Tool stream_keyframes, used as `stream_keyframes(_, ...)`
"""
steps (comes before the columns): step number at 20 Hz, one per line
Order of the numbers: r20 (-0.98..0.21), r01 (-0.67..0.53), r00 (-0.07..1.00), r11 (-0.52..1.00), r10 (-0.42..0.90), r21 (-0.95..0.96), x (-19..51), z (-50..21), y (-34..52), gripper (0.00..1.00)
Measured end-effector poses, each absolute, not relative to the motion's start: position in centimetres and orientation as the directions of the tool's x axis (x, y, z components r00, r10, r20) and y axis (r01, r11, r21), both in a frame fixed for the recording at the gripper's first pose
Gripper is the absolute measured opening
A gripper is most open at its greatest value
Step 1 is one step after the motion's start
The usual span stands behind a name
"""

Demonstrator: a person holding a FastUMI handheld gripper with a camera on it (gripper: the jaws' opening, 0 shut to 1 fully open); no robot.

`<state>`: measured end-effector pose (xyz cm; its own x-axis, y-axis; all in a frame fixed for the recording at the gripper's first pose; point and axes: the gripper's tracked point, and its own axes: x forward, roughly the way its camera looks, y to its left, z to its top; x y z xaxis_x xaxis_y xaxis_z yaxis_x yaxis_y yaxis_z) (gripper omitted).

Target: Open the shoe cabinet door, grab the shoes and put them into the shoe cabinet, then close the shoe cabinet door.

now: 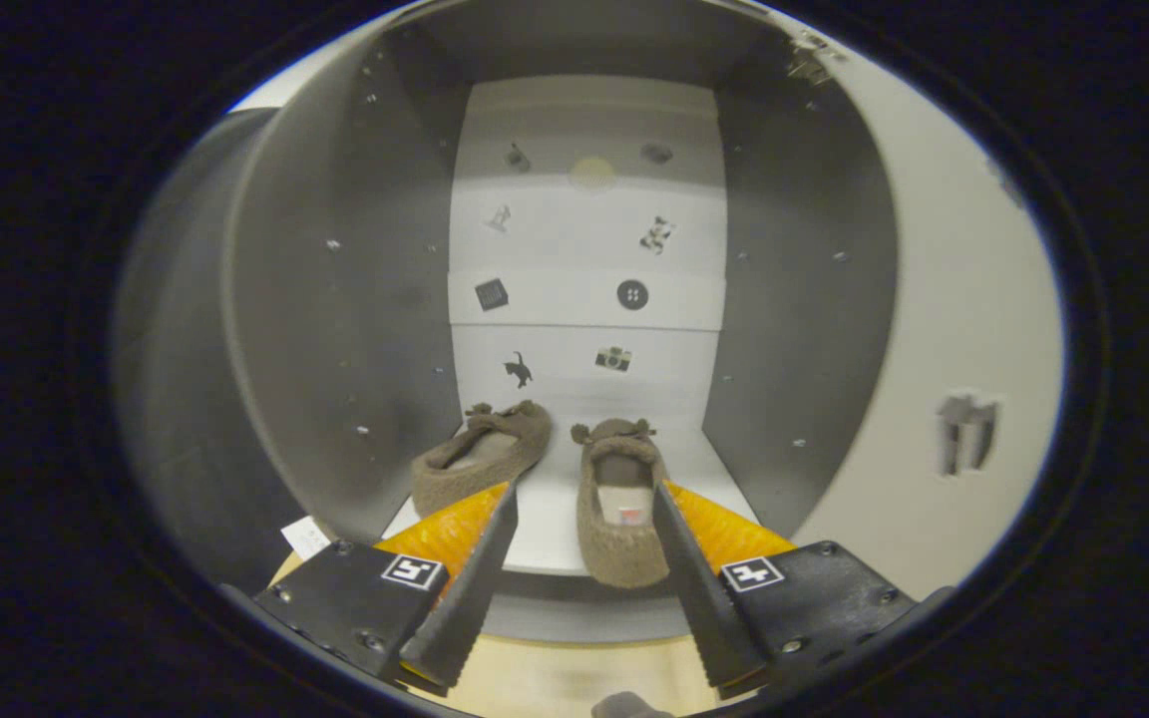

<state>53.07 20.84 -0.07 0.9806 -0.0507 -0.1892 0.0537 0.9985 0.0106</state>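
Brown fuzzy slippers, left one (480,457) and right one (619,504), both sit on the white cabinet shelf (550,524), so you're basically done loading. Your fingers (582,519) are spread wide and hold nothing; next, go for the open white cabinet door (944,399) on the right and swing it shut.

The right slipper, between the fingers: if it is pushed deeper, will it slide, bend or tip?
The right slipper looks fuzzy and soft, so it would probably bend rather than stay stiff. It lies flat, so it is unlikely to tip. Its heel overhangs the shelf edge. The open fingers do not press it.
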Motion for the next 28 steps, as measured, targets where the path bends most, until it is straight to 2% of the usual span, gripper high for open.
stream_keyframes(3,-0.146,0.049,0.988,0.999,-0.047,0.011,47.2,0.4,21.4,1.0)
stream_keyframes(6,-0.095,0.034,0.995,0.999,-0.034,0.0,41.3,0.9,22.1,1.0)
stream_keyframes(16,-0.059,0.0,0.998,1.0,-0.002,-0.019,22.9,0.3,19.1,1.0)
stream_keyframes(22,-0.015,0.113,0.993,0.993,-0.113,-0.022,15.3,1.3,9.5,1.0)
stream_keyframes(28,0.03,0.225,0.974,0.974,-0.225,-0.005,13.5,2.3,-2.2,1.0)
